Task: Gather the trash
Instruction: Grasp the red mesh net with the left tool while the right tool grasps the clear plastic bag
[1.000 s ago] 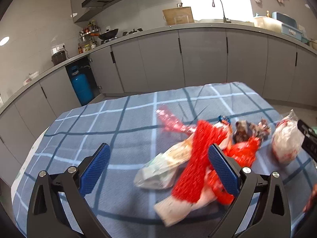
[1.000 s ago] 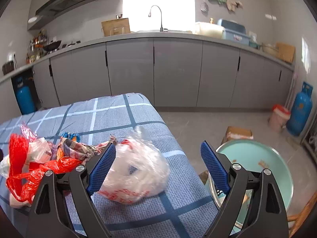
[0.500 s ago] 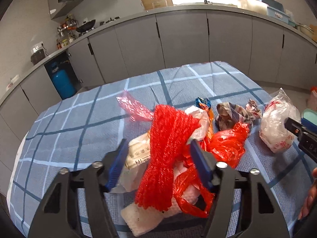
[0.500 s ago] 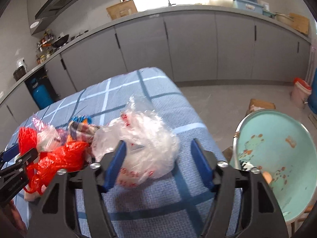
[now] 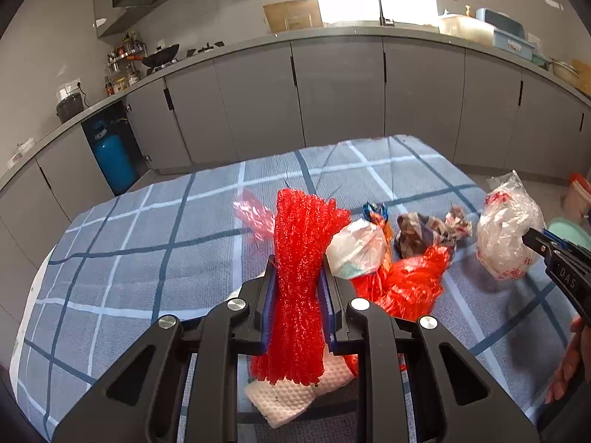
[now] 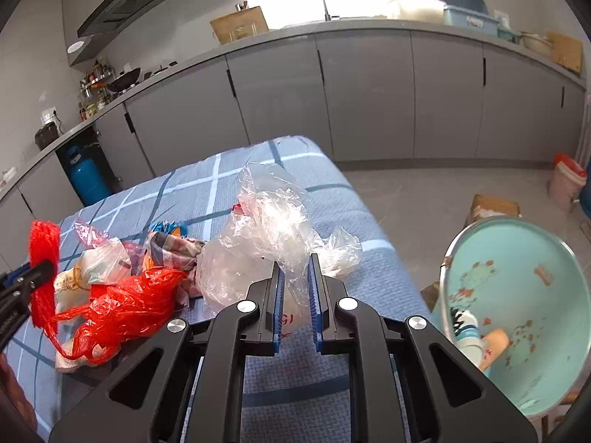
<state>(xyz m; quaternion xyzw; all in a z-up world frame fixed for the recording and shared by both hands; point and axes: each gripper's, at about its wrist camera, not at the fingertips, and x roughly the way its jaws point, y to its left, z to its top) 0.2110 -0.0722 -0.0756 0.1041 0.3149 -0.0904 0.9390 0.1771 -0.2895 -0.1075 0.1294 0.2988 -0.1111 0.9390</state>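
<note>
My left gripper (image 5: 297,297) sits lower centre of its view, clenched on the red mesh bundle (image 5: 301,258), which stands upright between the blue pads above a white paper towel (image 5: 291,393) on the blue checked worktop (image 5: 147,258). My right gripper (image 6: 294,304), lower centre of its view, is pinched onto the clear plastic bag (image 6: 266,236). Left of that bag the red plastic bag (image 6: 122,304) and crumpled wrappers (image 6: 170,249) lie heaped together; a teal basin (image 6: 517,313) sits at lower right, beyond the worktop edge.

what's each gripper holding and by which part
Left gripper: red mesh net, jaws closed around its middle. Right gripper: clear plastic bag, pinched at its near edge.
</note>
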